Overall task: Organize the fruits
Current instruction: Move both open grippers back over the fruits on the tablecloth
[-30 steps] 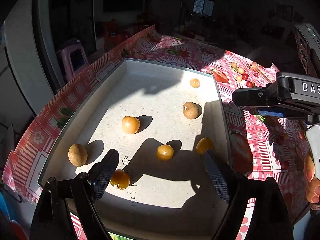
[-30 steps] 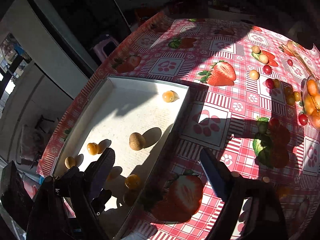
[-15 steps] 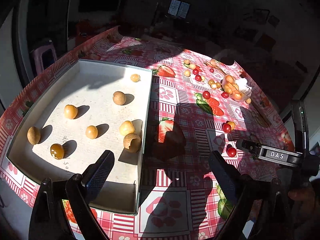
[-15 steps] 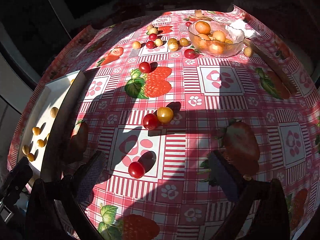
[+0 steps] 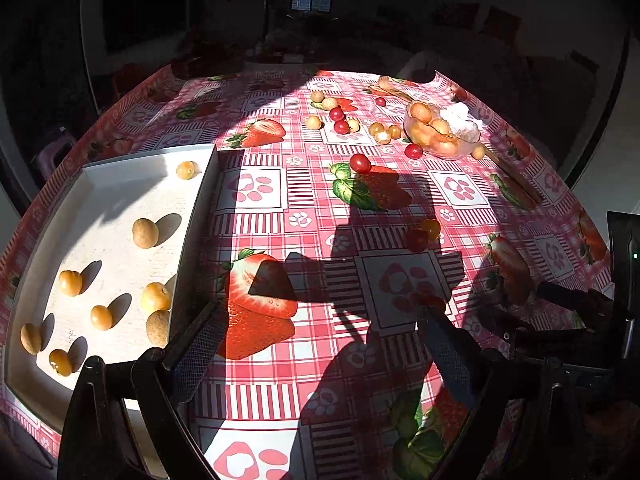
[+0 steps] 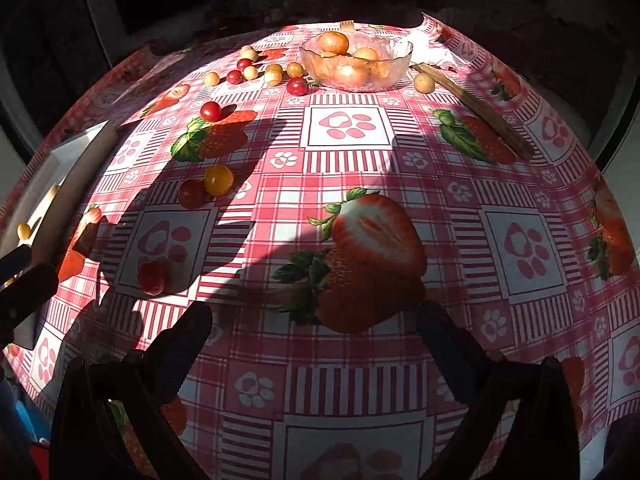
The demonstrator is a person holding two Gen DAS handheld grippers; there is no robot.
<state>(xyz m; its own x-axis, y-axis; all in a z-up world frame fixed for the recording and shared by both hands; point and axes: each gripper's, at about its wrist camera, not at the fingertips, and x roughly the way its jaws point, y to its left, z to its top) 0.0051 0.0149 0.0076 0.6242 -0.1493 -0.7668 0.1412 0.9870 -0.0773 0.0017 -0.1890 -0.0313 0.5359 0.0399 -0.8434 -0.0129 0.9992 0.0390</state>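
A white tray [image 5: 120, 184] at the left holds several yellow and brown fruits, such as a brown one [image 5: 145, 233]. Loose red and yellow fruits lie on the strawberry tablecloth: a red one [image 6: 154, 277] nearest, a red and yellow pair [image 6: 218, 180], a cluster at the far side [image 5: 341, 121]. A glass bowl [image 6: 394, 68] holds orange fruits. My left gripper [image 5: 320, 340] is open and empty above the cloth beside the tray. My right gripper [image 6: 316, 338] is open and empty over the cloth, and shows at the right of the left wrist view [image 5: 560, 312].
A wooden stick [image 6: 476, 108] lies right of the bowl. White paper [image 5: 460, 114] sits by the bowl. The table edge curves round at the far side and right; the room beyond is dark.
Both grippers have swung right, away from the tray, toward the loose fruits and the bowl. Both stayed open and empty.
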